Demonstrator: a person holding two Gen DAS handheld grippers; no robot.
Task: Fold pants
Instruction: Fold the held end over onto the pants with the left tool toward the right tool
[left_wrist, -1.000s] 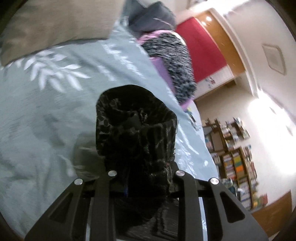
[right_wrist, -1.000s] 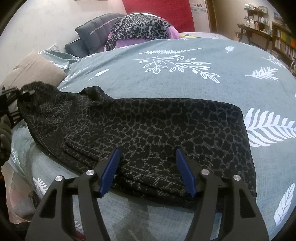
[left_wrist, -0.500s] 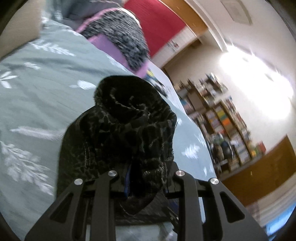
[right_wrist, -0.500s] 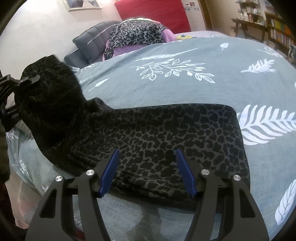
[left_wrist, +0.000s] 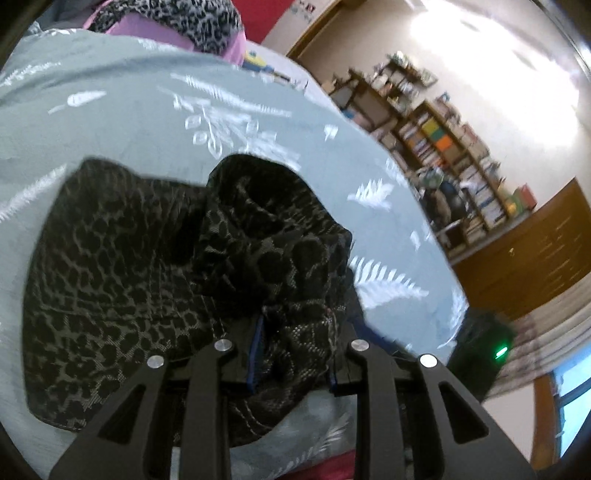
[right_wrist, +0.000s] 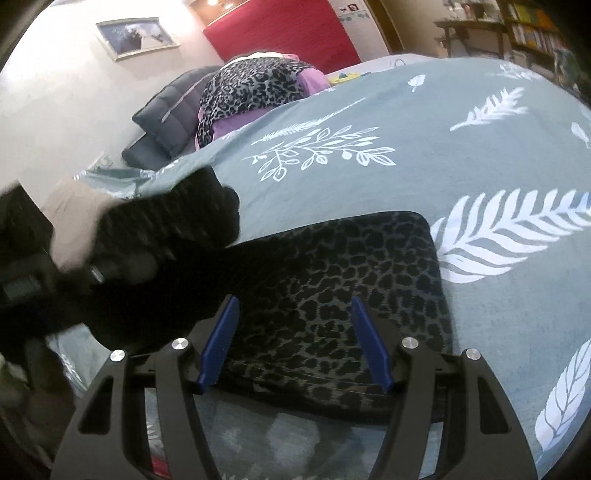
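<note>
Holding a bunch of dark leopard-print cloth, the left gripper (left_wrist: 291, 354) has its jaws clamped on one end of the black and grey spotted pants (right_wrist: 332, 295). A moment ago that end hung out past the side of the pants, over the grey-green bed cover with white leaves (right_wrist: 424, 122). Now it is lifted up and carried in over the flat part of the pants, so the cloth is doubling over on itself. I think this is the fold being made, and the end has yet to be laid down flat. The right gripper (right_wrist: 291, 343) has its blue jaws apart, and it sits over the near edge of the pants, not pinching anything. It may be there to keep the bottom layer from sliding, but I cannot tell if it touches the cloth. The pants lie on the bed cover, at its near edge, with a big white leaf just beside them. Counting now: one pair of pants, two grippers, one bed cover. Far behind the pants, at the head end of the bed cover, one pile of lighter spotted and purple cloth (right_wrist: 255, 88) sits next to one dark quilted cushion (right_wrist: 166, 114). One red panel (right_wrist: 280, 33) and one framed picture (right_wrist: 136, 37) hang on the wall beyond them.
</note>
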